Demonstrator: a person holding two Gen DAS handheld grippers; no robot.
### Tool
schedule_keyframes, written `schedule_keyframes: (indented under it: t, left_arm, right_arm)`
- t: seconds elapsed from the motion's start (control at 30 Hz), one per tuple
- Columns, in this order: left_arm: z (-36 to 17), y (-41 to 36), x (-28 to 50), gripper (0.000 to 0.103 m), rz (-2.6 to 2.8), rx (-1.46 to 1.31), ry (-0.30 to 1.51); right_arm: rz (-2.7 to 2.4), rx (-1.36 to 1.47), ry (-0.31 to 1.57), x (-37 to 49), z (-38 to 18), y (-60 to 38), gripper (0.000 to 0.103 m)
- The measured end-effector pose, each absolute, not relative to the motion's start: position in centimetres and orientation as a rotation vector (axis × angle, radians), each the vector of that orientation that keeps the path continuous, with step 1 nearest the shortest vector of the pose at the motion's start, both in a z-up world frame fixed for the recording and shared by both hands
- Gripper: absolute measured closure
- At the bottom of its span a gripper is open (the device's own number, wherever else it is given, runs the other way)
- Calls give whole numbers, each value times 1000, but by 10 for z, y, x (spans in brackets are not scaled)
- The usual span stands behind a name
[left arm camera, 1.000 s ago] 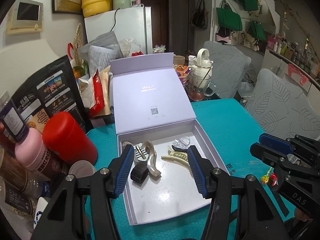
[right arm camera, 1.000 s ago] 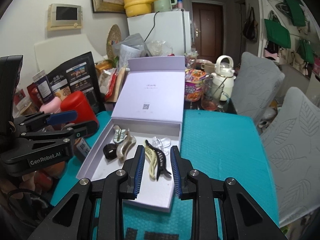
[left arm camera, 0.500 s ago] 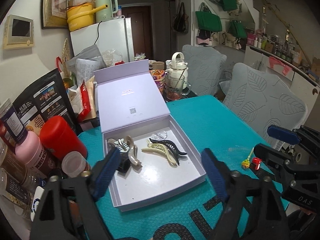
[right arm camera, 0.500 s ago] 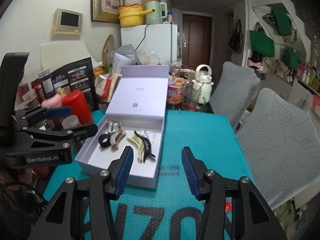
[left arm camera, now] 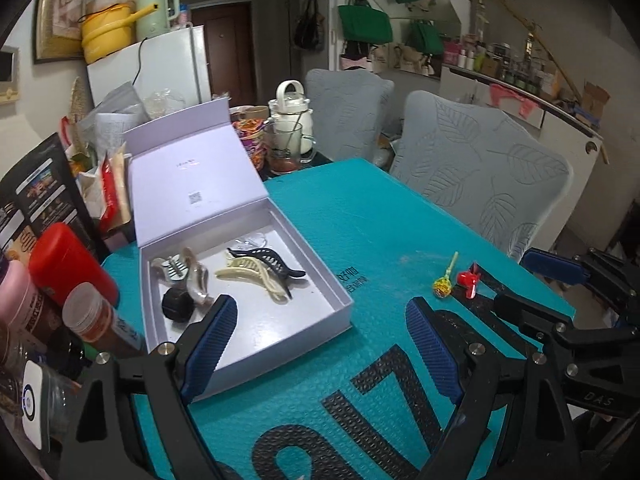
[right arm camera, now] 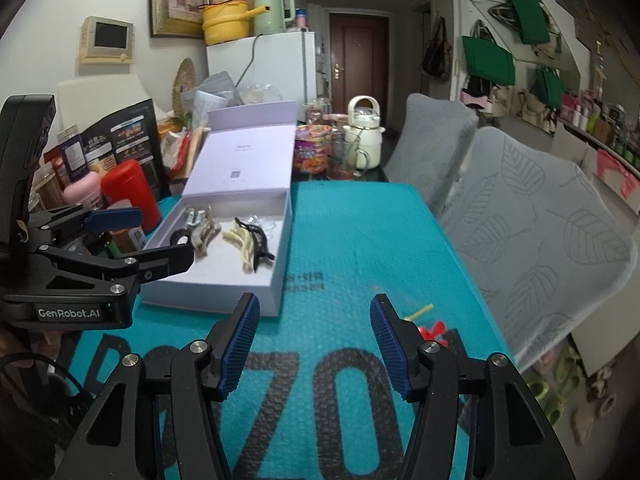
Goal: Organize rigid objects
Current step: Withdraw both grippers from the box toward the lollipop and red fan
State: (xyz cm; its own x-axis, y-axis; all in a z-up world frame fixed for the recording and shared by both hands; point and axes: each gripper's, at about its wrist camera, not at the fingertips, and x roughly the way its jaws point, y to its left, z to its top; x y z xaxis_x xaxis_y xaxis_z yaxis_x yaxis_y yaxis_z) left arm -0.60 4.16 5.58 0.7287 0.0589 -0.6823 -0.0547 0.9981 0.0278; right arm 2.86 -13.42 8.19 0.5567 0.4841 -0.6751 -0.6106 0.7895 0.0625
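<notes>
An open lilac box (left arm camera: pixel 332 286) (right arm camera: pixel 276 280) lies on the teal table with its lid up. Inside are a black hair claw (left arm camera: pixel 276 262) (right arm camera: pixel 256 236), a cream claw (left arm camera: pixel 260 280) (right arm camera: pixel 244 248), a beige claw (left arm camera: pixel 196 274), a silver clip (left arm camera: pixel 172 268), a black round piece (left arm camera: pixel 176 306) and a clear clip (left arm camera: pixel 250 240). My left gripper (left arm camera: pixel 320 344) is open and empty, just in front of the box. My right gripper (right arm camera: pixel 316 344) is open and empty, over the table to the right of the box. A lollipop (left arm camera: pixel 444 280) and a small red clip (left arm camera: pixel 468 280) (right arm camera: pixel 432 330) lie on the table near the right gripper.
A red canister (left arm camera: pixel 68 264), pink bottle (right arm camera: pixel 84 196), spice jars (left arm camera: pixel 96 320) and snack bags (left arm camera: pixel 40 196) crowd the table's left side. A kettle (left arm camera: pixel 292 120), glass mug (left arm camera: pixel 286 148) and noodle cup (right arm camera: pixel 312 154) stand behind the box. Two grey chairs (left arm camera: pixel 480 176) stand on the right.
Both grippers have pulled back from the box and opened wider. The black claw that sat between the right fingers now lies in the box. The lollipop and red clip came into view.
</notes>
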Motion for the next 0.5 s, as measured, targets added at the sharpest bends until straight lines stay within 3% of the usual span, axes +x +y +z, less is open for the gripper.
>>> schedule_keyframes:
  t: [0.5]
  left_arm:
    - [12,0,39,16,-78,47,846]
  right_arm:
    - [498,-151,783,57,43,-182,39]
